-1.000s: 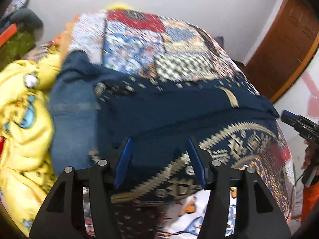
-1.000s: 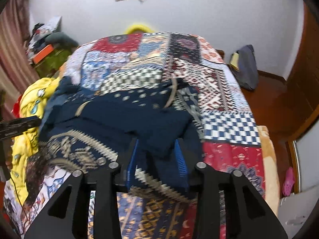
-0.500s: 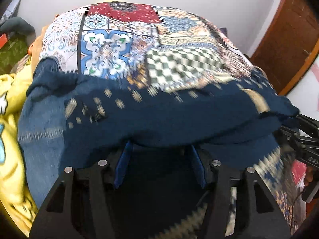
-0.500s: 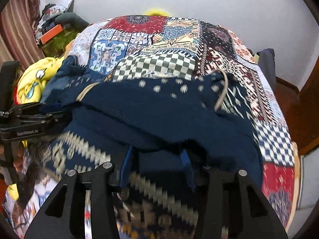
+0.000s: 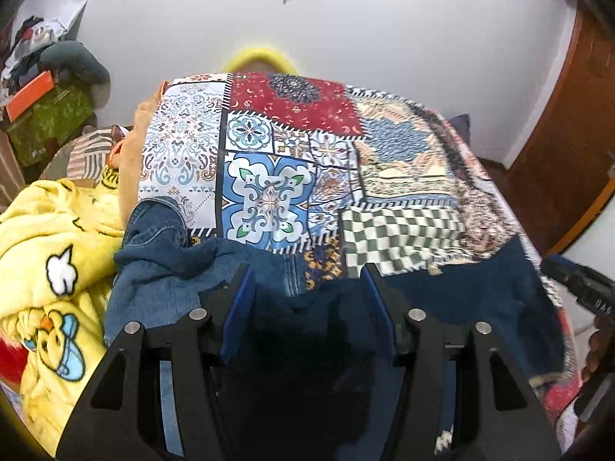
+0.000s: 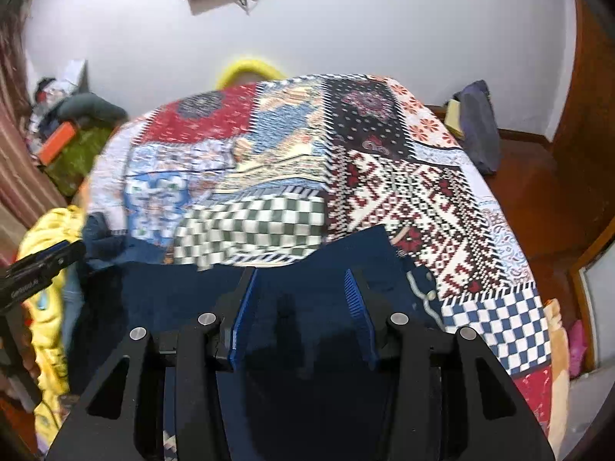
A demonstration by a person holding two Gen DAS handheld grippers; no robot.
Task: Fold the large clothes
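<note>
A large navy garment with cream woven pattern lies across the near part of the patchwork bedspread. My left gripper hangs over its left part with jaws wide apart, dark cloth bunched between and under the fingers. My right gripper stands over the garment on its right part, jaws also apart, cloth lying between them. Neither shows a closed grip. Each gripper appears at the edge of the other's view: the right one and the left one.
Blue jeans lie at the garment's left edge, beside a yellow cartoon blanket. Clutter and a green box stand at far left. The bedspread also shows in the right wrist view, with wooden floor and a dark bag to its right.
Both grippers have moved forward over the bed, carrying the garment's near edge towards the far side. The patterned hem has dropped out of sight under the fingers.
</note>
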